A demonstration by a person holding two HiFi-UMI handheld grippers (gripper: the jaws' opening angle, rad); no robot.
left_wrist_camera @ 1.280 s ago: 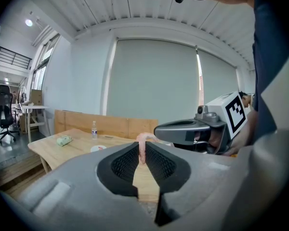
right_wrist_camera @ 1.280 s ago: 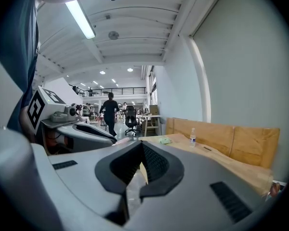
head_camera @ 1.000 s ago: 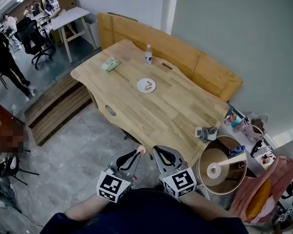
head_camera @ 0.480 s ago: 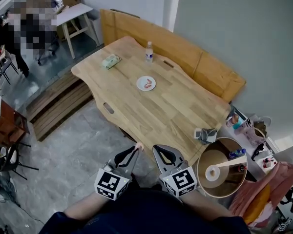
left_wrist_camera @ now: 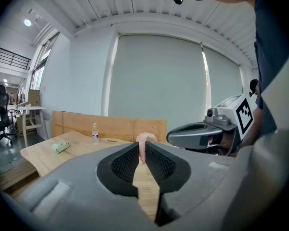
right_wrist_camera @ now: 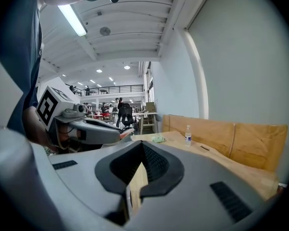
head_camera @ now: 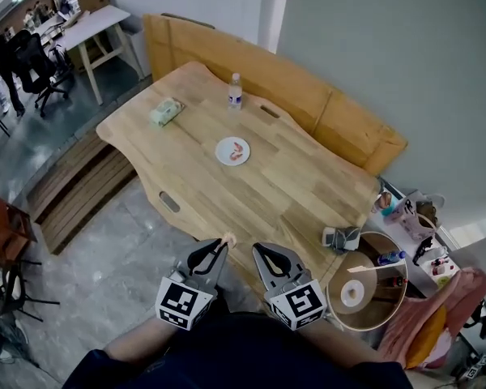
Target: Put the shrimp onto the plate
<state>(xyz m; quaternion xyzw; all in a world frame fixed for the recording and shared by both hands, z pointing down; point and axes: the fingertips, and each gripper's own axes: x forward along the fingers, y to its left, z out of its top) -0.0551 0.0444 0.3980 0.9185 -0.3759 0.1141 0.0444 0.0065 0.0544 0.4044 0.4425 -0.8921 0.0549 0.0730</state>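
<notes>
A pink shrimp (left_wrist_camera: 143, 142) is pinched upright at the tips of my left gripper (left_wrist_camera: 142, 154), which is shut on it. In the head view that shrimp (head_camera: 228, 238) shows at the left gripper (head_camera: 223, 243), held low near the table's near edge. The white plate (head_camera: 223, 156) lies mid-table, far from both grippers, with another shrimp (head_camera: 237, 150) on it. My right gripper (head_camera: 258, 250) hangs beside the left one, jaws closed on nothing, as also seen in the right gripper view (right_wrist_camera: 141, 150).
On the wooden table (head_camera: 292, 193) stand a water bottle (head_camera: 235, 91) at the back and a green pack (head_camera: 164, 113) at the far left; a grey item (head_camera: 340, 237) lies at its right corner. A wooden bench (head_camera: 340, 120) runs behind. A round wooden stand (head_camera: 360, 292) is at the right.
Both grippers keep their hold and place. The head view has shifted, so the table and plate sit a little farther left in the picture.
</notes>
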